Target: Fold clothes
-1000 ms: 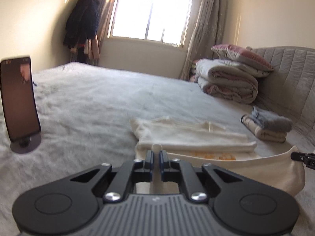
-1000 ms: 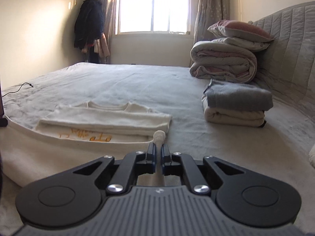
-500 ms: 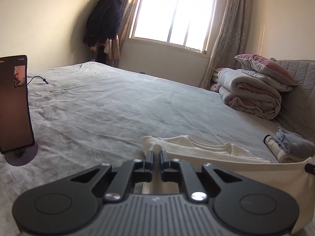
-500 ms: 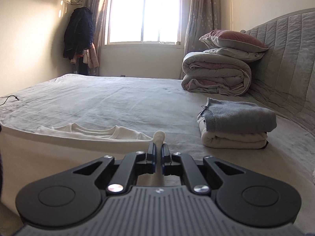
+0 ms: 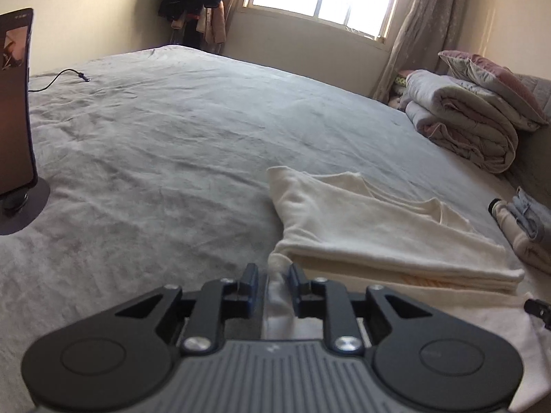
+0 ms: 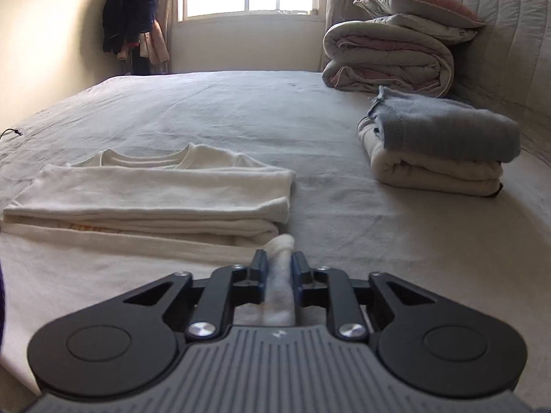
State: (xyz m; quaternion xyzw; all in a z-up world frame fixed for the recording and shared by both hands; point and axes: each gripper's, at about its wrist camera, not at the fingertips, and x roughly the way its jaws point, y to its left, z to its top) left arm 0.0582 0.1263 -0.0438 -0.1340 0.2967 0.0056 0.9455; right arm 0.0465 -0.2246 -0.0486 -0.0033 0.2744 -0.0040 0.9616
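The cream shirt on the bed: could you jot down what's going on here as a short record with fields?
surface: grey bed cover
garment: cream shirt, partly folded, lying flat
left gripper: jaws opening, shirt edge between them
right gripper: jaws opening, bunched shirt corner between them
finished pile: grey and cream folded clothes, right of the shirt
also on bed: rolled quilt with pillow, phone on stand

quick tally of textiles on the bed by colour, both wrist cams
Cream: 2, the cream shirt being folded and the cream folded garment at the bottom of the stack
Grey-blue: 1, the grey folded garment on top of the stack
Grey-pink: 2, the rolled duvet and the pillow on it
Total: 5
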